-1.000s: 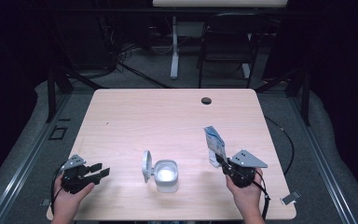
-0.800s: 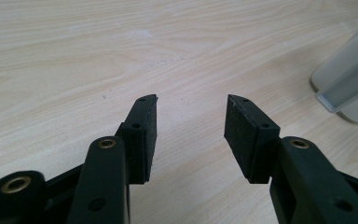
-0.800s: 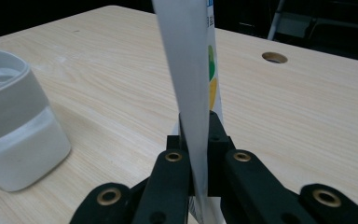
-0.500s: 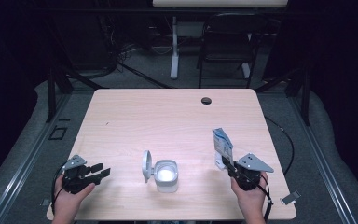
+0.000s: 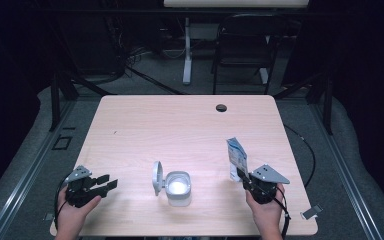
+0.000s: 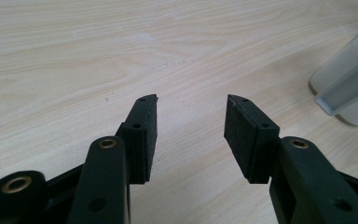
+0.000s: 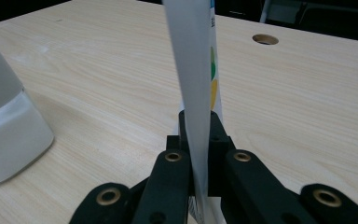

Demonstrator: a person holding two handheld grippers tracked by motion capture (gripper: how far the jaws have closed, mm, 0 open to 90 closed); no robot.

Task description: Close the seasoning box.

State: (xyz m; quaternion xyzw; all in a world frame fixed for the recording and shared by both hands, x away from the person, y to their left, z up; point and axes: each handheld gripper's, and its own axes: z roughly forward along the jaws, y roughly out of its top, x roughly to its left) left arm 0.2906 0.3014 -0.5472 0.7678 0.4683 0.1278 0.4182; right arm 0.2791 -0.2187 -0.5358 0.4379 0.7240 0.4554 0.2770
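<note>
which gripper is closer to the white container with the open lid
Left, narrowly. The left gripper sits open on the lid side of the container; the right gripper, holding a packet, is farther.

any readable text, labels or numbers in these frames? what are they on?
Nothing can be quoted.
Packet held in the right gripper: blue and white print, too small in the high view; coloured marks along its edge, seen edge-on, unreadable.
White container, open lid: no markings.
Table: none.

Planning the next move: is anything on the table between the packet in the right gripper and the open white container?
Nothing visible. The packet is clamped in the right gripper; bare table lies between it and the container, whose lid stands open on its far side.
</note>
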